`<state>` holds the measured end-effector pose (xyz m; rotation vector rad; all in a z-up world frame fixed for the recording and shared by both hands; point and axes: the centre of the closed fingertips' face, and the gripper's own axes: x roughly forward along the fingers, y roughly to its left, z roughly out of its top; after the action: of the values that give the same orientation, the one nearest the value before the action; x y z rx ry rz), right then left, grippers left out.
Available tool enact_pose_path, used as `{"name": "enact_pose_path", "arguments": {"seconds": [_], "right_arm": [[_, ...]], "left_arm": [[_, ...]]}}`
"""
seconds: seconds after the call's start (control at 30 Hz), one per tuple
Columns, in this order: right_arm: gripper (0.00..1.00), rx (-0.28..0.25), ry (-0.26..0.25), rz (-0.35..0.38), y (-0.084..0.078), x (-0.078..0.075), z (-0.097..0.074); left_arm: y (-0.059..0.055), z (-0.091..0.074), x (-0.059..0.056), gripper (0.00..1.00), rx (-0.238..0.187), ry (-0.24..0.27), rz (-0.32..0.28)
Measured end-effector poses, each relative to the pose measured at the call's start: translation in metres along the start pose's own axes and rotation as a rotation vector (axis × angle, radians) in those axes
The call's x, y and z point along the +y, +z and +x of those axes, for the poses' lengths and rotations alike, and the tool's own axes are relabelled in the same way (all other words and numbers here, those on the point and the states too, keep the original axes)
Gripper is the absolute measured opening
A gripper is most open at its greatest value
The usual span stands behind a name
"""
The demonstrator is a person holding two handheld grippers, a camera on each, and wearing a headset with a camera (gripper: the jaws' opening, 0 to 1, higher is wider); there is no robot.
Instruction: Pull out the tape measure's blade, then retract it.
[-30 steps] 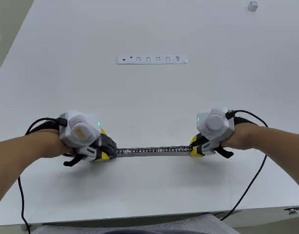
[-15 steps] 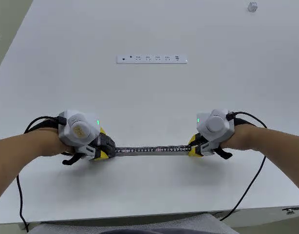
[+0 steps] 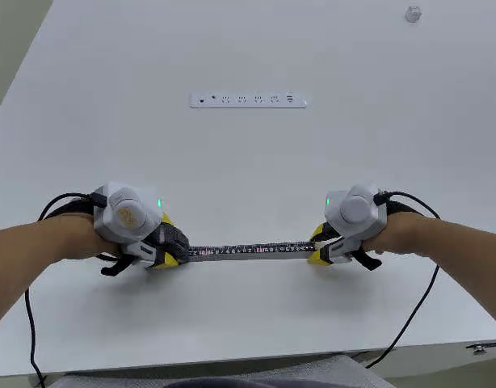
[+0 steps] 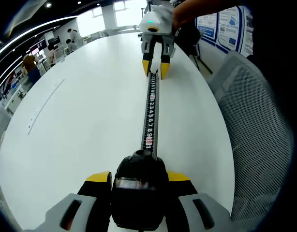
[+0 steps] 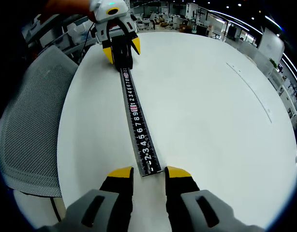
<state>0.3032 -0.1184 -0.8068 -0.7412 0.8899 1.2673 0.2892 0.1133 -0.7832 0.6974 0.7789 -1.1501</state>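
Two grippers low on white table [image 3: 248, 162], L gripper [image 4: 139, 177] jaws clamped on tape measure [image 4: 139, 195] case, blade [image 5: 138, 123] flat across to R gripper [image 5: 149, 173], blade tip betw. R jaws, narrowly apart, pinch unclear.

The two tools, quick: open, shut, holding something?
Left tool: shut on the tape measure.
Right tool: cannot tell; its jaws closely flank the end of the blade, contact unclear.
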Motion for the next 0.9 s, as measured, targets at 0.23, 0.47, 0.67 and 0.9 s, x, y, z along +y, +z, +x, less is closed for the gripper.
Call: {"name": "enact_pose_path", "arguments": {"seconds": [0.23, 0.47, 0.67, 0.9], "right_arm": [[0.36, -0.029, -0.028, 0.054, 0.002, -0.003, -0.010], [0.45, -0.088, -0.062, 0.185, 0.000, -0.004, -0.022], [0.54, -0.120, -0.090, 0.217, -0.001, 0.000, -0.032], [0.68, -0.183, -0.154, 0.263, 0.004, 0.001, -0.049]], "left_arm": [[-0.001, -0.007, 0.009, 0.48, -0.018, 0.039, -0.073], [-0.011, -0.027, 0.013, 0.58, -0.040, 0.070, -0.152], [-0.018, -0.045, 0.014, 0.70, -0.104, 0.121, -0.285], [-0.016, -0.073, 0.016, 0.78, -0.211, 0.188, -0.415]]}}
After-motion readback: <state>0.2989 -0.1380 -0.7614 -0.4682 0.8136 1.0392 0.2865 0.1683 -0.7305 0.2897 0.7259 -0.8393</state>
